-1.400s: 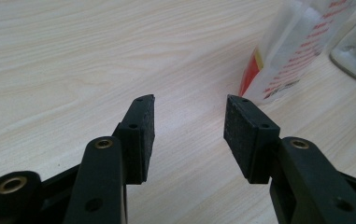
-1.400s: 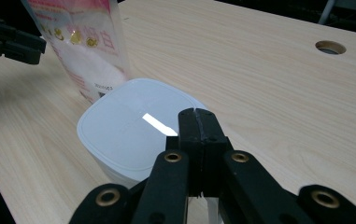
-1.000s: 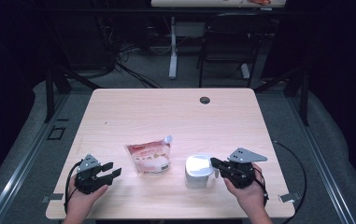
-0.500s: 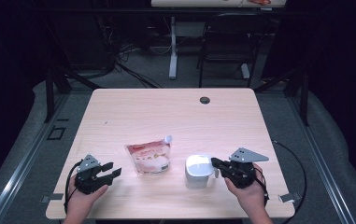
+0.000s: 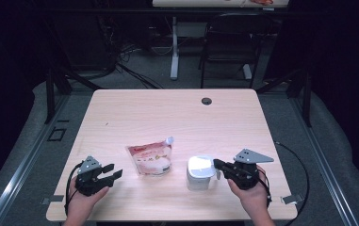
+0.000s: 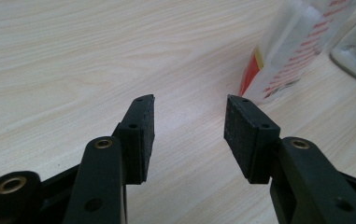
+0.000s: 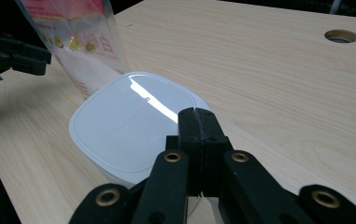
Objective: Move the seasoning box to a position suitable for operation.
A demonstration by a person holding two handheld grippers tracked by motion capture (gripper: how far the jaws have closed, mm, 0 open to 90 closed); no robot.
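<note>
High view: nothing moves since a second ago; left gripper (image 5: 110,171) spread near pouch (image 5: 150,158), right gripper (image 5: 217,165) pressed together beside tub (image 5: 199,171).

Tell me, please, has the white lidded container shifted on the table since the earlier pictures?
No. The white lidded container sits at the same spot relative to the table's cable hole and the pouch.

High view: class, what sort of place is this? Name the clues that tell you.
Probably a lab or workshop set up for recording. A bare wooden table stands on grey carpet, loose cables trail behind it, and dark curtains close off the sides.
</note>
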